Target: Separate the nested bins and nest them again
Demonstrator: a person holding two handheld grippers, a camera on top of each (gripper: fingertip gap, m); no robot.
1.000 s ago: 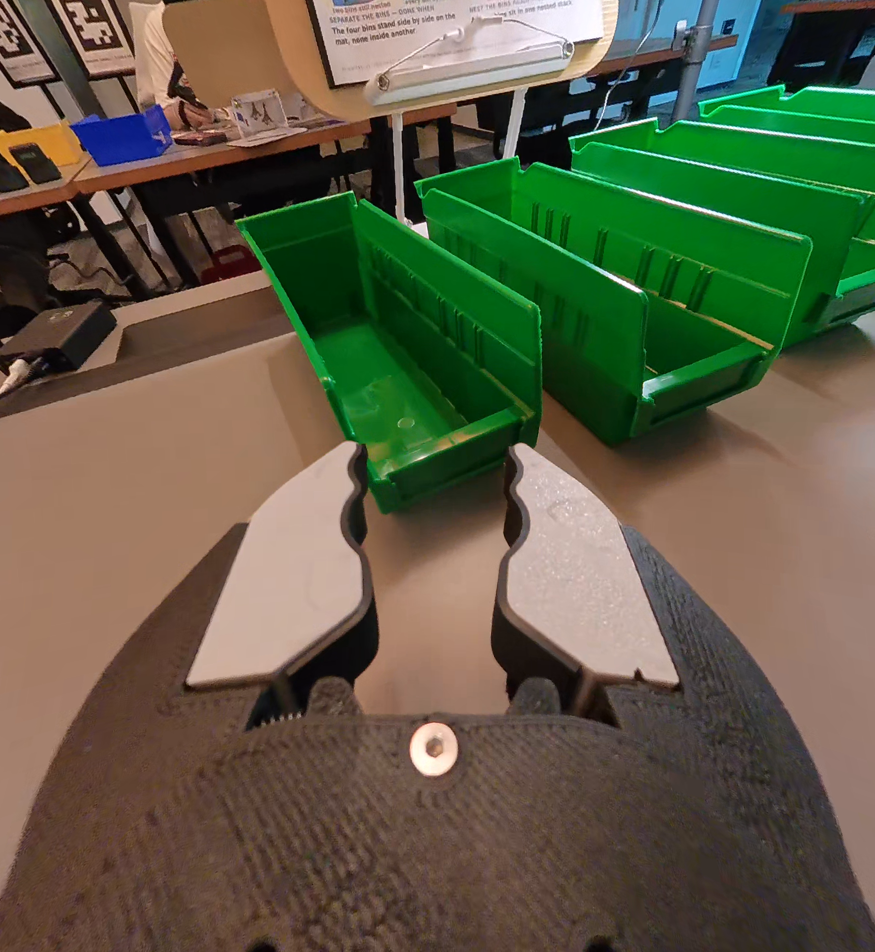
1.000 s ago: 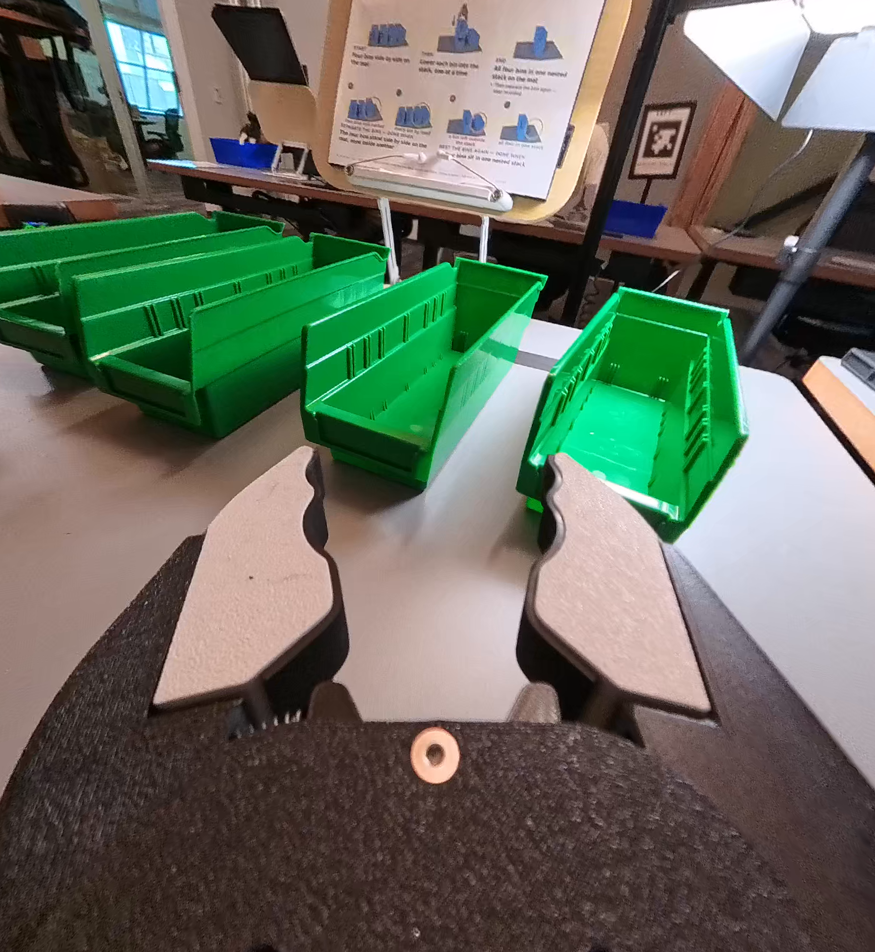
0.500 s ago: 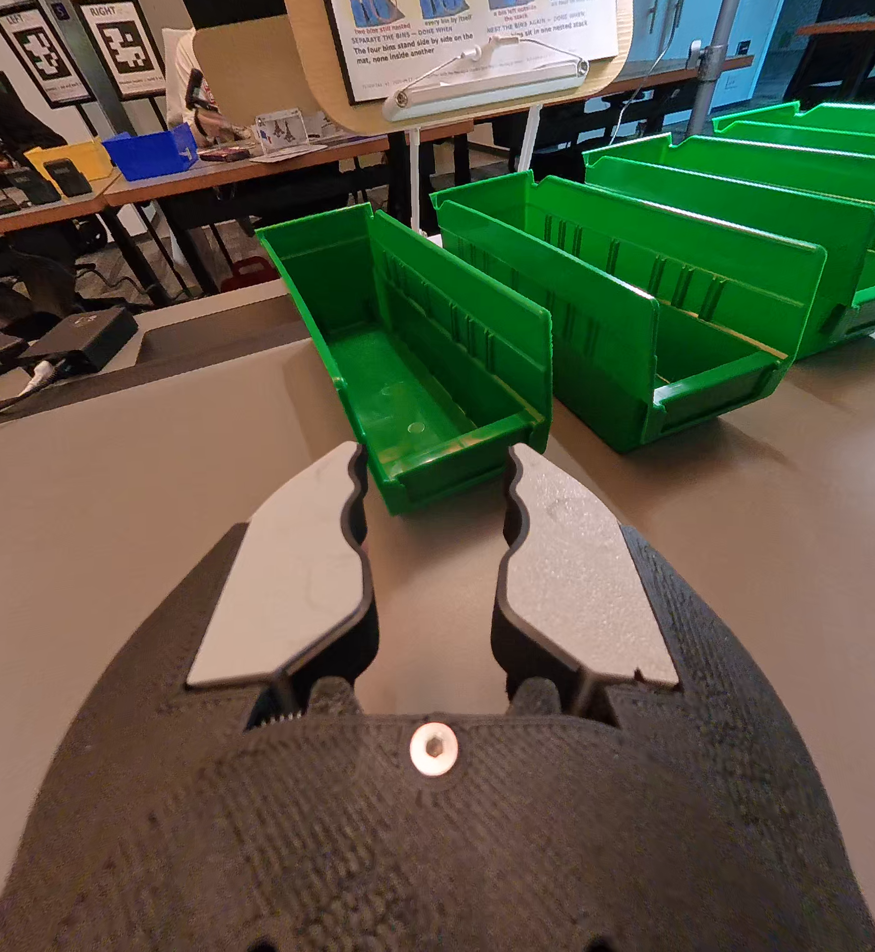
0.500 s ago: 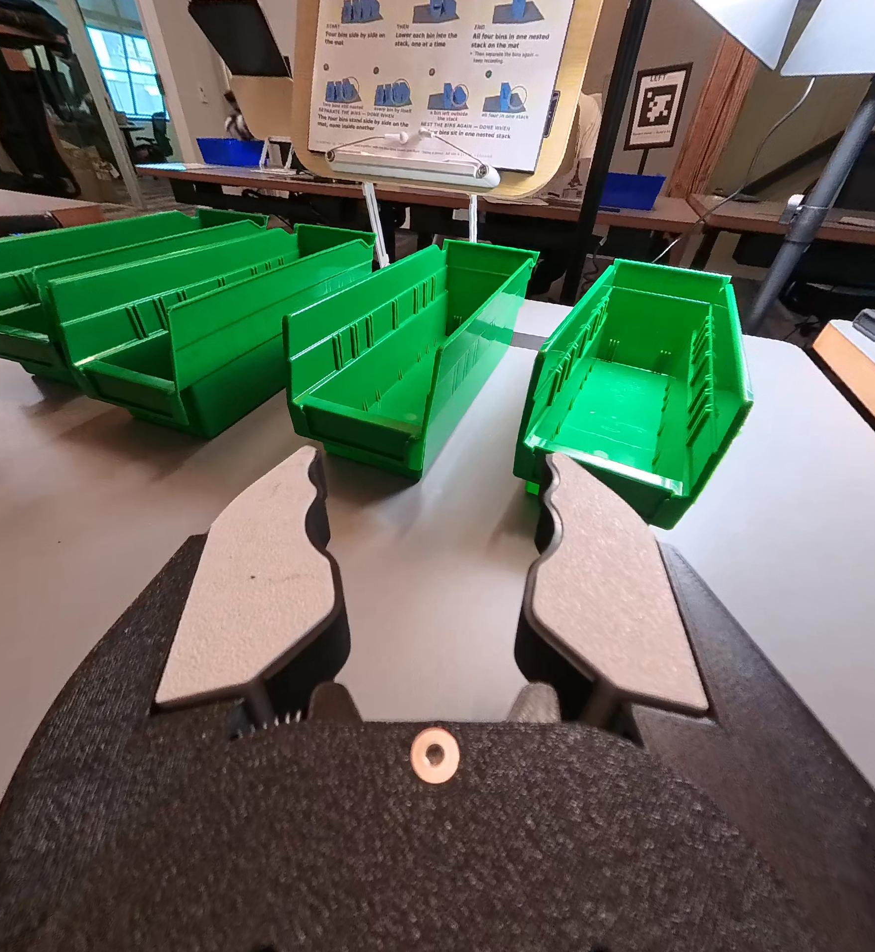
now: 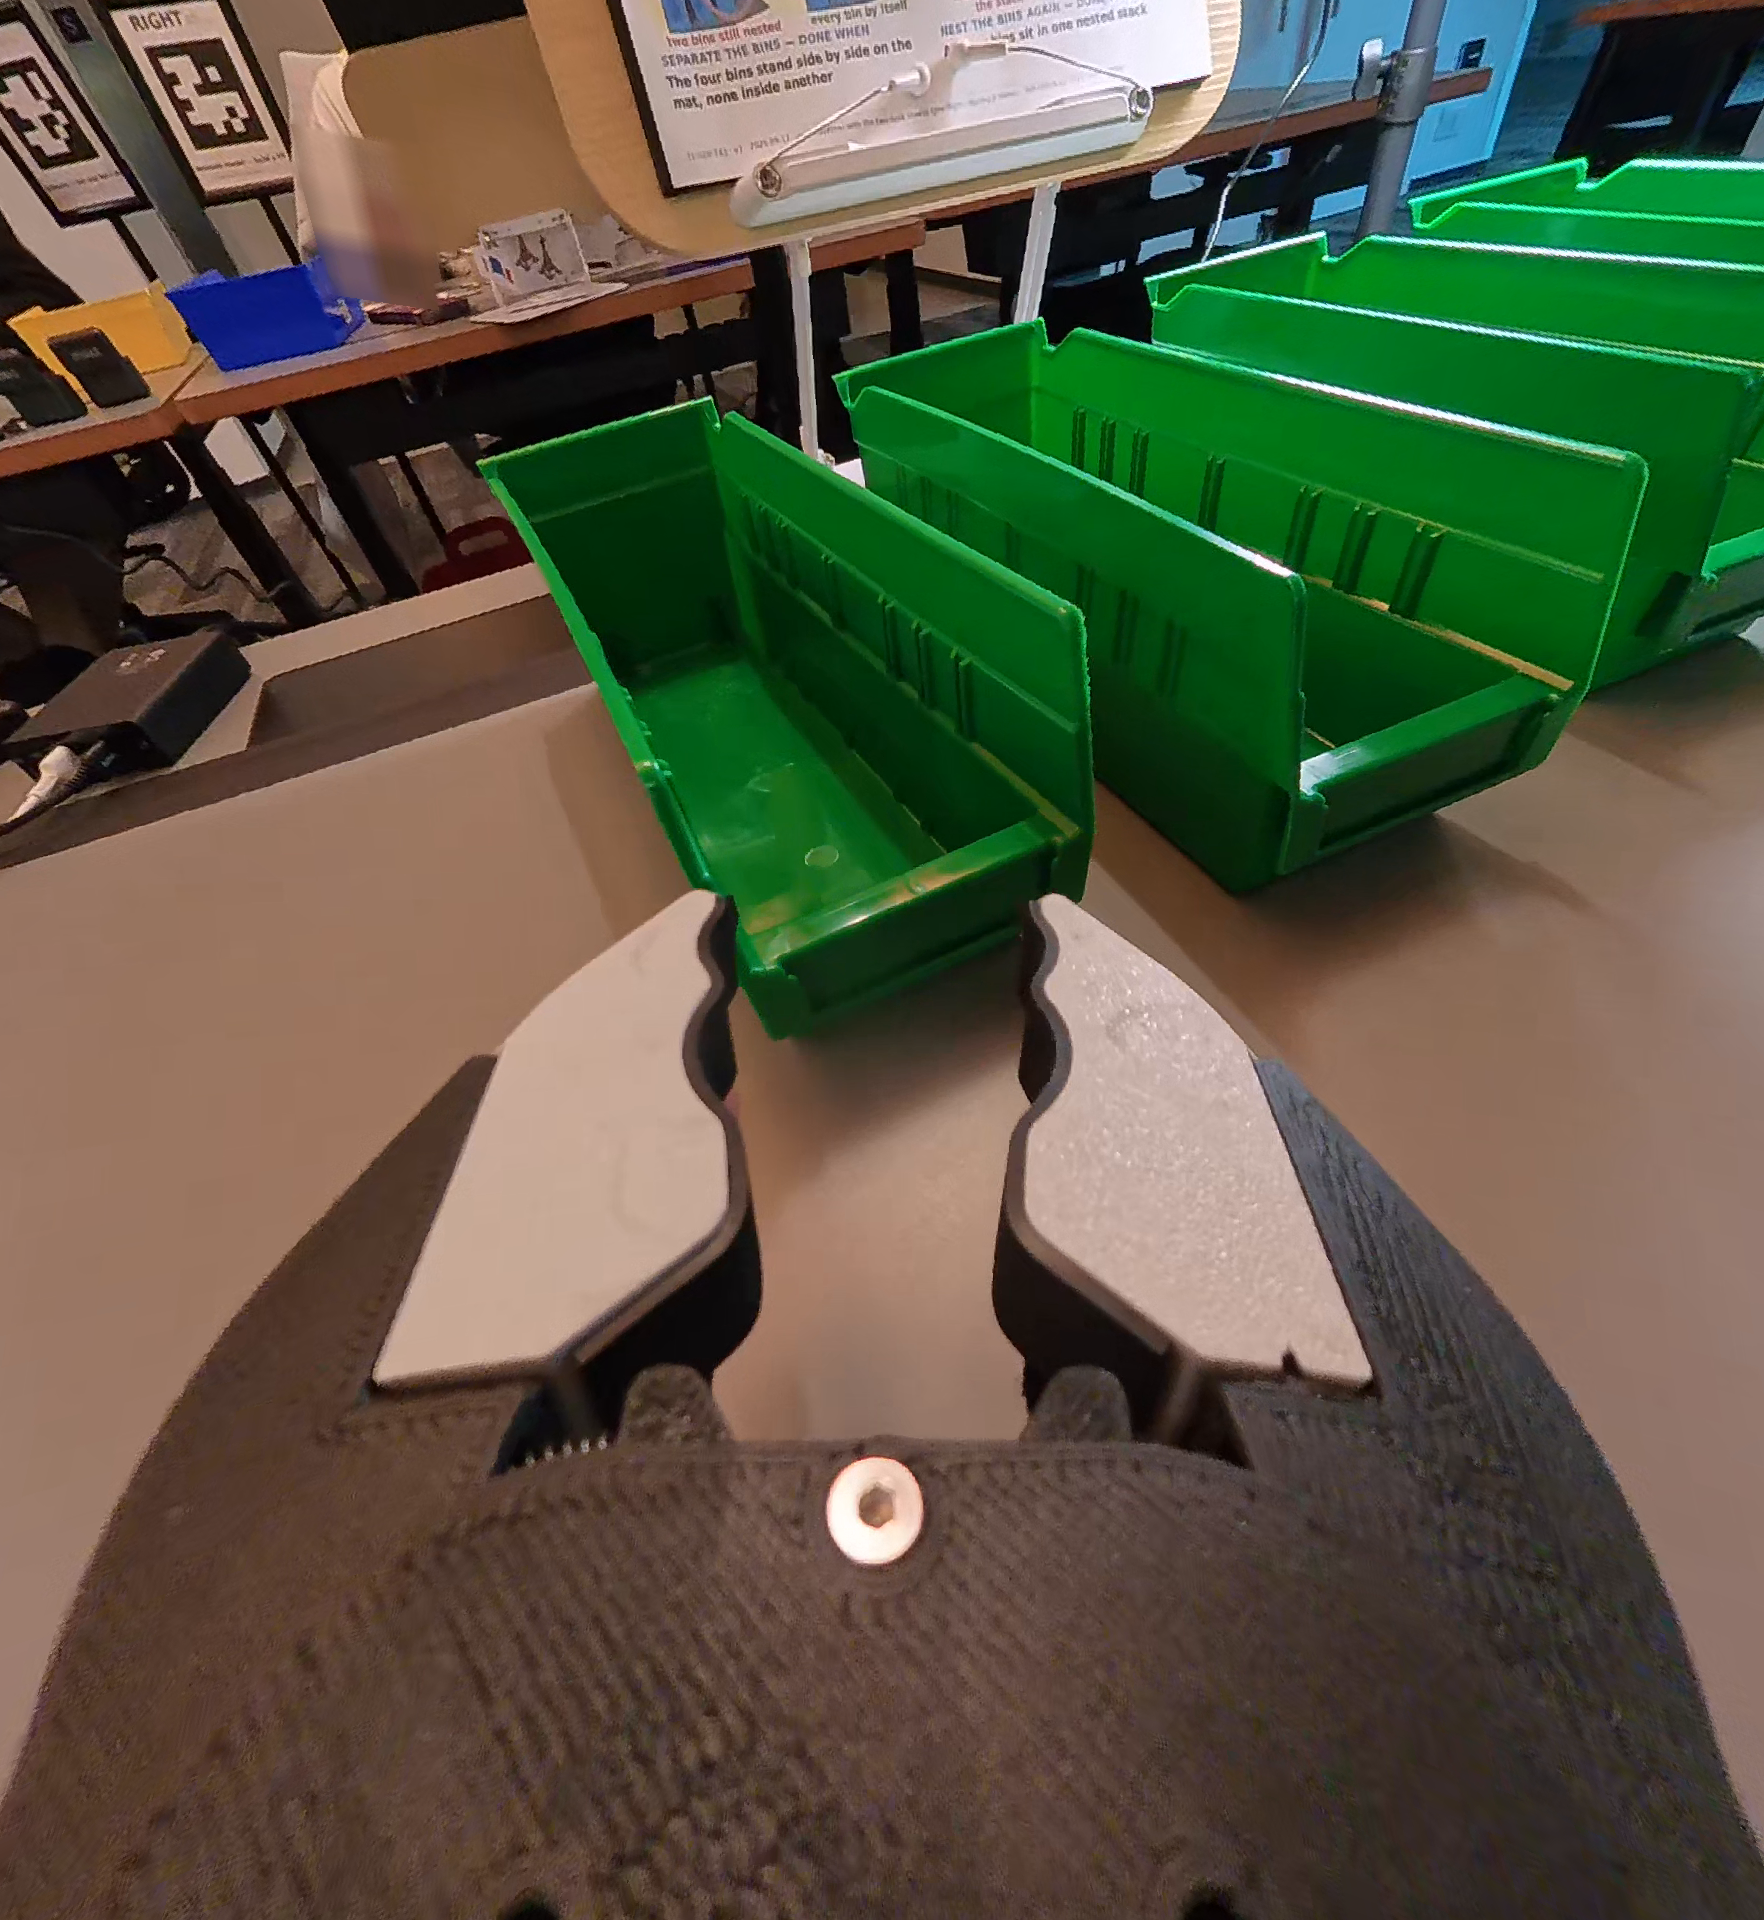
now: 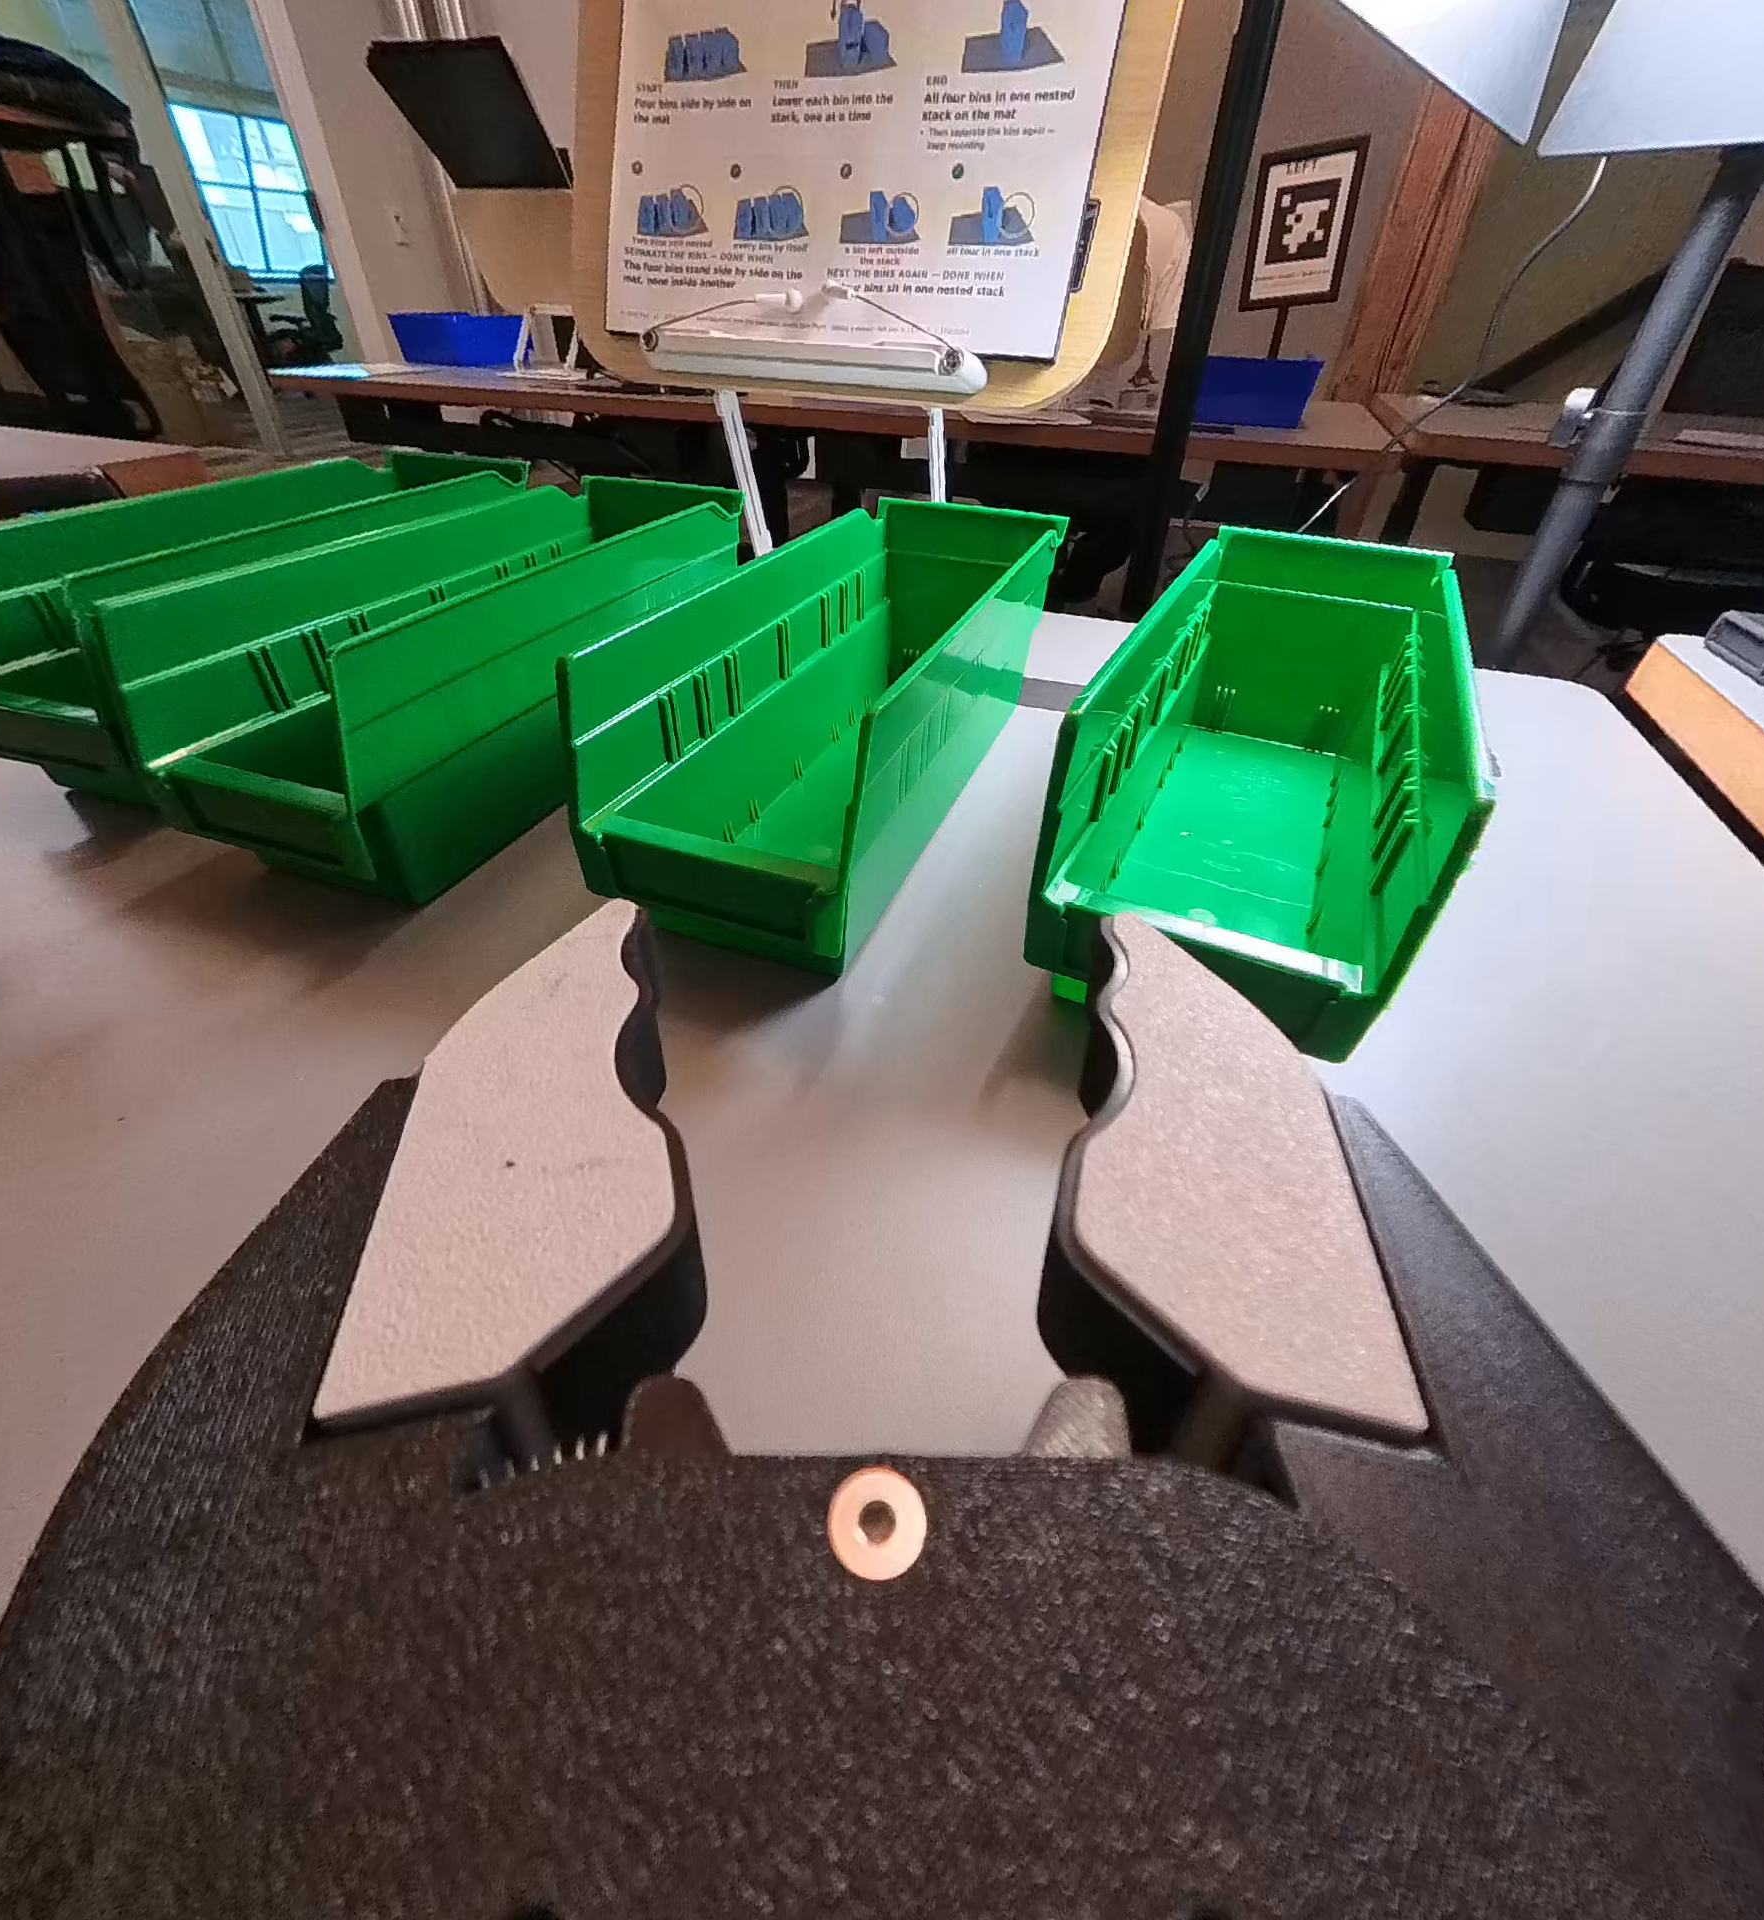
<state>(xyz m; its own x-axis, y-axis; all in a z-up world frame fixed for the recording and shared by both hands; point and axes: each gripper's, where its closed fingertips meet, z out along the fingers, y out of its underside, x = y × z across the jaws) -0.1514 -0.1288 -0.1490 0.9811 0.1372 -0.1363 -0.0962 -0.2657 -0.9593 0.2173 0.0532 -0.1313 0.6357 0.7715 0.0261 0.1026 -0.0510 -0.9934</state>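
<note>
Left wrist view shows the left gripper [image 5: 873, 925] spread wide and holding nothing, its grey fingers [image 5: 587, 1153] hanging over the bare grey table [image 5: 234, 997]. Just ahead of the tips, apart from them, sits the front lip of a small green bin [image 5: 826, 727], upright and empty, running away from the claw. Beside it to the right stands a longer green bin [image 5: 1273, 623], then more green bins [image 5: 1636, 312] farther right. Behind them rises an instruction board [image 5: 909, 94] on a stand.

Right wrist view shows the right gripper [image 6: 873, 935] likewise spread and empty. Its right fingertip overlaps the near corner of a short green bin [image 6: 1262, 790] that tilts towards the camera; contact cannot be told. Ahead and left of the tips is a long green bin [image 6: 784, 727], with further long bins [image 6: 286, 665] well to the left.
</note>
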